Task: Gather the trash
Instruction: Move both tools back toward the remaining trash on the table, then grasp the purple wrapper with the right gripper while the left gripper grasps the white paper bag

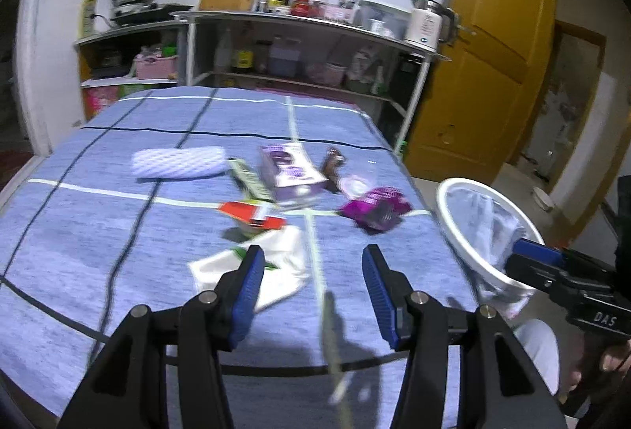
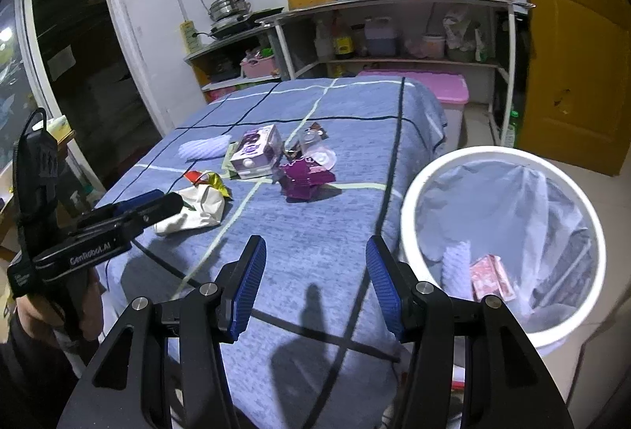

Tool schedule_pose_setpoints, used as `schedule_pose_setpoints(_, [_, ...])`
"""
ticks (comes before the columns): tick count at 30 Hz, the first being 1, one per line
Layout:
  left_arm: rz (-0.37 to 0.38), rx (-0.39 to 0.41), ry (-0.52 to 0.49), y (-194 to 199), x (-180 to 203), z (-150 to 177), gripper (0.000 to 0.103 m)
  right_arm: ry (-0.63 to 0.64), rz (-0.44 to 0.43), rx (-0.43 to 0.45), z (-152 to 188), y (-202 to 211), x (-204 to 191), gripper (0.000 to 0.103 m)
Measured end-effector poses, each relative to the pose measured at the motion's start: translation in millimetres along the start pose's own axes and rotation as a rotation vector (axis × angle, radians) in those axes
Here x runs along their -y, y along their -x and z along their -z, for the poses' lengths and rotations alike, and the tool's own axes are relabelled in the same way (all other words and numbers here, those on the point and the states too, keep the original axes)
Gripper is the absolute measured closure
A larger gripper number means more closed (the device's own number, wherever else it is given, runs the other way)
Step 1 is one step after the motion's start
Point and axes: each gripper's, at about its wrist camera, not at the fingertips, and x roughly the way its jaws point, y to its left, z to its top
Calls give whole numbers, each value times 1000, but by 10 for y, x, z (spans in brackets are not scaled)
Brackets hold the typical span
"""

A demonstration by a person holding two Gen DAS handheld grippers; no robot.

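L gripper (image 1: 311, 285): open, empty, over white wrapper (image 1: 276, 267) | R gripper (image 2: 313, 281): open, empty | do: pinch wrapper's raised fold, clear cloth | bin (image 2: 410, 200) R of table.

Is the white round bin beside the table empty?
No: the right wrist view shows a pink crumpled wrapper lying inside the white round bin, on its clear liner.

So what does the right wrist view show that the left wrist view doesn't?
Only the right wrist view looks into the white bin, showing a pink wrapper inside, plus a pink lidded box beyond the table. Only the left shows the right gripper at the bin's rim. Both share the purple box, magenta wrapper and white bag.
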Motion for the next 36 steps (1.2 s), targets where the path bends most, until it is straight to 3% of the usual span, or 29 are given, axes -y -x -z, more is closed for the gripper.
schedule_pose_setpoints(5, [-42, -2, 18, -72, -213, -8, 39, 18, -8, -9, -49, -99, -57, 46])
schedule_pose_setpoints(16, [-96, -13, 3, -223, -487, -54, 35, 49, -15, -35, -183, -355, -112, 42])
schedule_pose_setpoints(20, [-79, -17, 6, -236, -558, -65, 30, 66, -18, -40, -250, -480, -137, 41])
schedule_pose_setpoints(31, [37, -74, -20, -316, -451, 43, 31, 88, -7, -71, -487, -907, -107, 40])
schedule_pose_setpoints(36, [70, -89, -20, -345, -411, 74, 39, 98, -8, -106, -547, -1094, -93, 40])
